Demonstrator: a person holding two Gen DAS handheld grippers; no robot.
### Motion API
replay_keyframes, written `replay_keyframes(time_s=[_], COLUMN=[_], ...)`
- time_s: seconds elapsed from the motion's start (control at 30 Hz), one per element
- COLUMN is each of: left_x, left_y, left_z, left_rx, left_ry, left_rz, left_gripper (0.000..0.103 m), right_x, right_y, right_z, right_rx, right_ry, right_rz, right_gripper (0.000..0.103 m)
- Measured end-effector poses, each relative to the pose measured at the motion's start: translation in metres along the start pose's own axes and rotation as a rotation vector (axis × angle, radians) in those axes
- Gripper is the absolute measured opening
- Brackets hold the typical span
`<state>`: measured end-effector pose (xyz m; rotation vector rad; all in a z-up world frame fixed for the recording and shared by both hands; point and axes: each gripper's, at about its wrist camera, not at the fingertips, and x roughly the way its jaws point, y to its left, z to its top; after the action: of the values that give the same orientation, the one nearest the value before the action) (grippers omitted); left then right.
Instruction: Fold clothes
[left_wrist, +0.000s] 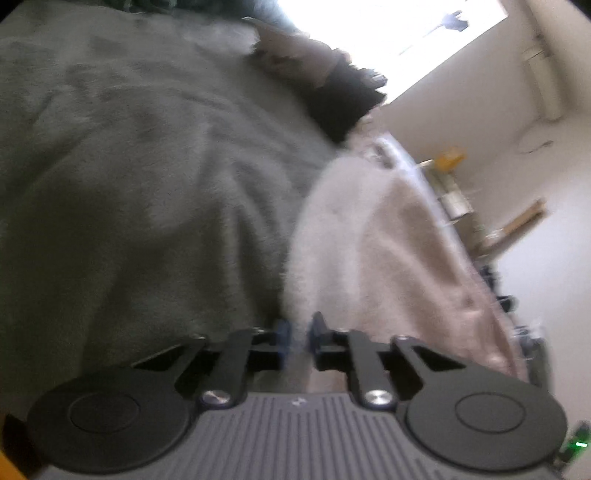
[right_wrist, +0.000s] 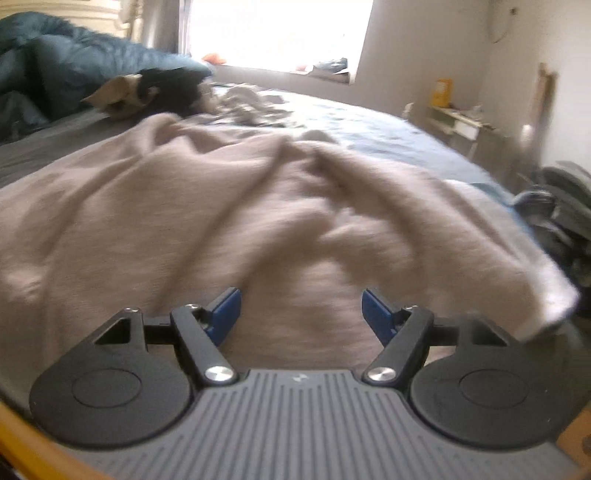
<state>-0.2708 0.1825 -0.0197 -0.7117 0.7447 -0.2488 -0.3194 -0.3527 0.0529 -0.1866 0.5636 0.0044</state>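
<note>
A bed (right_wrist: 388, 125) with a grey-blue sheet carries everything. Across its near side lies a beige garment (right_wrist: 184, 206), rumpled into ridges, one pale end (right_wrist: 550, 295) reaching the bed's right edge. In the left wrist view the same beige cloth (left_wrist: 369, 240) lies beside a large grey blanket (left_wrist: 129, 166), the two touching along a seam of folds. Toward the far left corner sits a teal duvet (right_wrist: 74, 62), with a small heap of tan and black clothes (right_wrist: 155, 88) just before it and some crumpled pale clothing (right_wrist: 247, 103) near the middle. The right tongs (right_wrist: 301, 314) stand wide apart above the beige garment, holding nothing. The left tongs (left_wrist: 298, 338) are drawn narrow at the garment's edge; whether cloth is pinched between them I cannot tell.
</note>
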Motion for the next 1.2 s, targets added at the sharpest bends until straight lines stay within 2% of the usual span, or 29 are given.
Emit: replay_keyframes(time_s=[0.07,0.17,0.3,0.43,0.47,0.53,0.63,0.77,0.83,0.87,0.93,0.97,1.03,1.1,1.13,1.2], left_x=[-0.008,-0.034,-0.06,-0.043,-0.037,-0.027,-0.021,-0.026,-0.033,-0.038,-0.052,-0.059,-0.067,-0.069,-0.069,-0.059], left_y=[-0.007,-0.017,-0.017,-0.002,0.004,0.016,0.037,0.037,0.028,0.021,0.002,-0.012,-0.044,-0.079,-0.096,-0.123], left_z=[0.002,0.015,0.049,0.07,0.073,0.076,0.07,0.063,0.06,0.058,0.05,0.041,0.014,-0.026,-0.047,-0.093], left_rx=[0.054,0.111,0.148,0.23,0.245,0.261,0.238,0.261,0.331,0.357,0.422,0.472,0.635,0.823,0.919,1.08], left_ry=[-0.033,-0.151,-0.244,-0.209,-0.198,-0.17,-0.15,-0.173,-0.167,-0.175,-0.201,-0.226,-0.281,-0.296,-0.3,-0.226], left_rz=[0.021,0.07,0.169,0.361,0.404,0.471,0.483,0.495,0.532,0.556,0.606,0.64,0.688,0.647,0.617,0.47], left_gripper=[0.009,0.008,0.009,0.009,0.009,0.009,0.011,0.018,0.03,0.043,0.049,0.051,0.055,0.075,0.079,0.089], right_x=[0.007,0.018,0.035,0.056,0.058,0.057,0.054,0.051,0.05,0.046,0.031,0.015,-0.017,-0.048,-0.056,-0.065], right_y=[-0.007,-0.016,-0.024,-0.028,-0.028,-0.026,-0.036,-0.038,-0.031,-0.027,-0.021,-0.018,-0.008,0.005,0.014,0.035], right_z=[0.001,0.004,0.01,0.001,-0.001,-0.004,-0.005,-0.014,-0.02,-0.022,-0.022,-0.022,-0.025,-0.032,-0.038,-0.052], right_rx=[-0.006,-0.013,-0.033,-0.152,-0.19,-0.25,-0.249,-0.258,-0.314,-0.337,-0.352,-0.354,-0.353,-0.359,-0.382,-0.444], right_ry=[-0.008,-0.017,-0.008,0.045,0.054,0.067,0.093,0.119,0.123,0.128,0.12,0.091,0.001,-0.083,-0.105,-0.118], right_rz=[-0.019,-0.042,-0.064,-0.161,-0.194,-0.251,-0.281,-0.304,-0.321,-0.328,-0.328,-0.319,-0.274,-0.171,-0.098,0.043], right_gripper=[0.073,0.073,0.073,0.069,0.059,0.056,0.056,0.056,0.057,0.057,0.06,0.065,0.072,0.076,0.077,0.078])
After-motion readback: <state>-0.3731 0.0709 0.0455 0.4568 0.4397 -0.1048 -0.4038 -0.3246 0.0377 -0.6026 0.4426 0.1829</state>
